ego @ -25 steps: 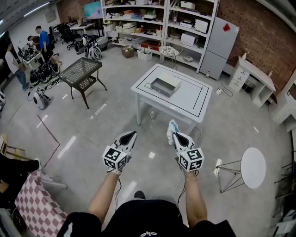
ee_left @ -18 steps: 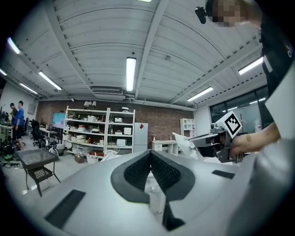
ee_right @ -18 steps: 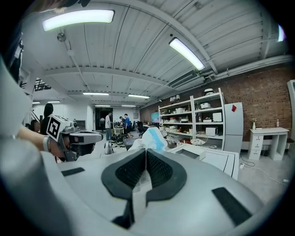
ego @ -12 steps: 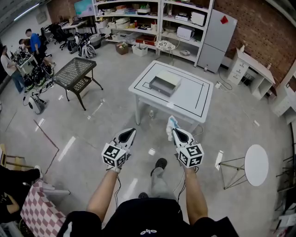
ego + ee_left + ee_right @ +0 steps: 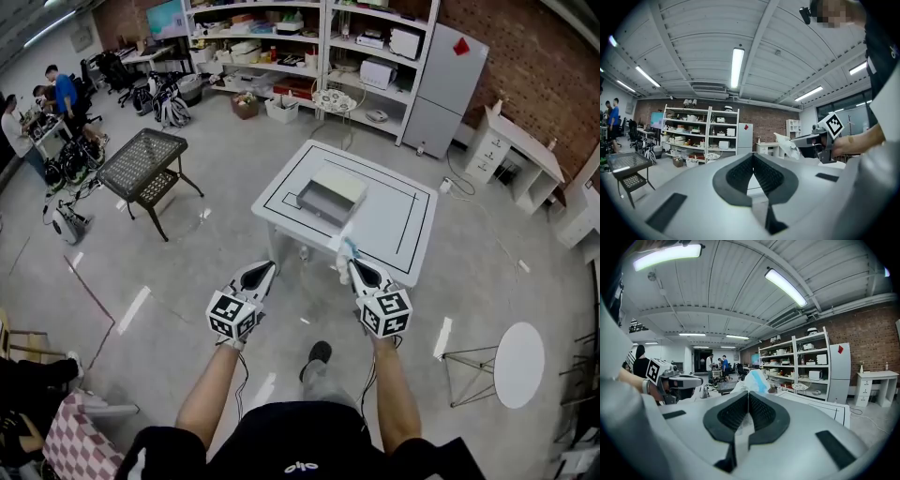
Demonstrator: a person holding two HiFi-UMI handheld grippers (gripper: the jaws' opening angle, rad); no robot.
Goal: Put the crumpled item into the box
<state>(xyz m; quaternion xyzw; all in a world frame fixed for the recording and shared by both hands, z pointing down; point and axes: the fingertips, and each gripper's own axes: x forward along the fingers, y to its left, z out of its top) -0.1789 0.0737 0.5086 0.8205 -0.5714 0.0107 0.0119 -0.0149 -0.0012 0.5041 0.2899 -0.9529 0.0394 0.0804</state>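
Note:
My right gripper [image 5: 354,265] is shut on the crumpled item [image 5: 347,249], a white wad with a blue patch that sticks up past the jaw tips. In the right gripper view the crumpled item [image 5: 752,379] bulges out above my right gripper [image 5: 748,397]. The box [image 5: 328,194], a low open grey-white tray, sits on the white table [image 5: 403,220] just ahead, beyond both grippers. My left gripper [image 5: 265,267] is held beside the right one at the same height, shut and empty. In the left gripper view my left gripper [image 5: 752,157] has its pads together, and the crumpled item [image 5: 787,143] shows at the right.
A black mesh table [image 5: 141,164] stands at the left. Shelving [image 5: 281,56] and a grey cabinet [image 5: 450,80] line the back wall. A round white side table [image 5: 518,364] is at the right, a checkered cloth [image 5: 80,431] at the lower left. People [image 5: 56,94] stand far left.
The white table with the box has come nearer, and its near edge now lies just beyond the gripper tips. Both grippers keep their pose; the crumpled item stays held.

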